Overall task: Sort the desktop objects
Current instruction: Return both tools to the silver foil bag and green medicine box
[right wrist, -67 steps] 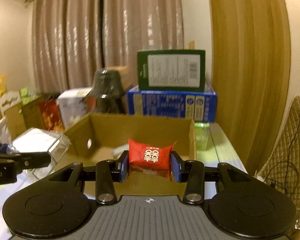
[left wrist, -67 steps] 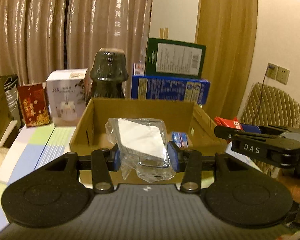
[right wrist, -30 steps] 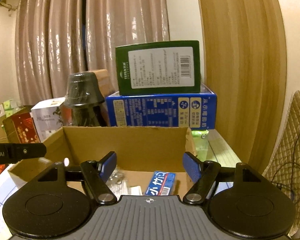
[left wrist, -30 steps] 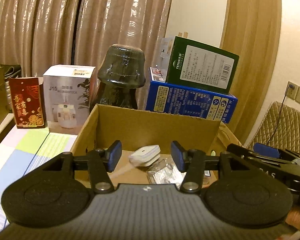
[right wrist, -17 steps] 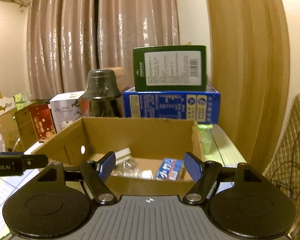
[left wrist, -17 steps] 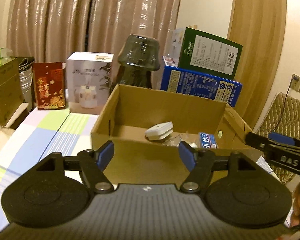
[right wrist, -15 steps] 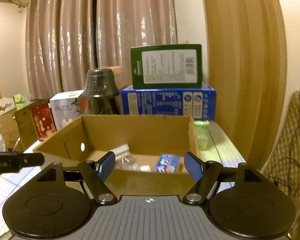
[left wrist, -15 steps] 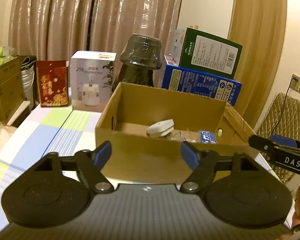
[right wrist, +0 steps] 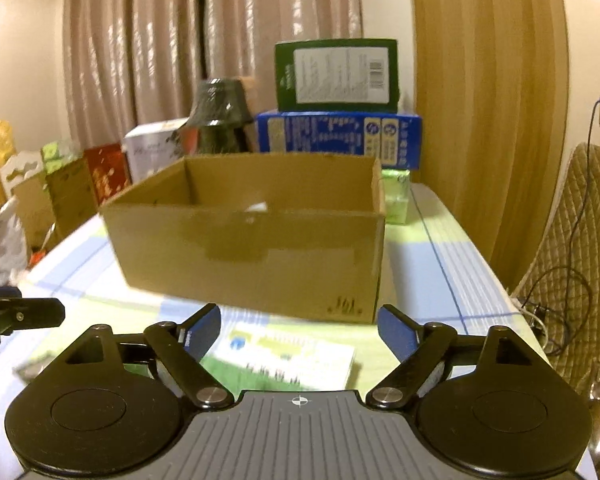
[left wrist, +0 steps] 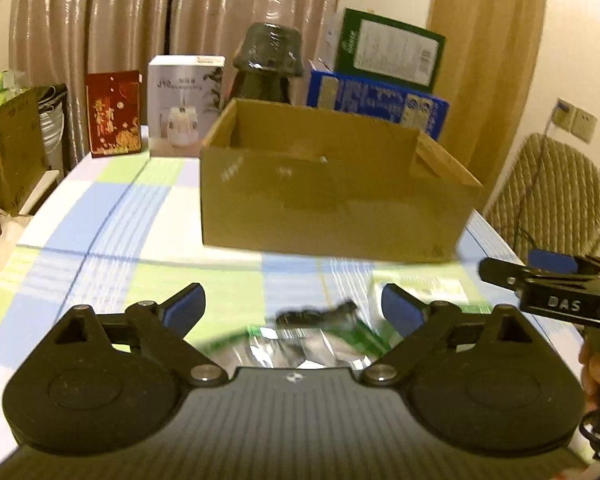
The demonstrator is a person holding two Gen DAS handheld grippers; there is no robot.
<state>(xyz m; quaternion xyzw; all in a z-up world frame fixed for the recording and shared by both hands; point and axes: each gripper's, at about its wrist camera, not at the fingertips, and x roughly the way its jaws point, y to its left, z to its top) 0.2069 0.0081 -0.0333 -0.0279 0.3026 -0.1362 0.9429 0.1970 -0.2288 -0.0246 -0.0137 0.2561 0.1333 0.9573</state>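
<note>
My left gripper (left wrist: 292, 308) hangs wide open and empty over a blurred silver-and-green packet (left wrist: 300, 344) lying near the table's (left wrist: 100, 216) front edge, its long axis apparently running left-right. My right gripper (right wrist: 299, 330), equally spread and empty, hovers above a flat green-and-white box (right wrist: 288, 356), long side across, just before the cardboard box (right wrist: 252, 256).

Left wrist cam sits low over the table (left wrist: 112, 216), looks fwd along its fingers at the cardboard box (left wrist: 332, 208) from front-left, near. Right wrist cam does same from front-right, box (right wrist: 252, 248) also near. Both share box, stacked blue box (left wrist: 376, 102) (right wrist: 340, 132) & curtains behind.
</note>
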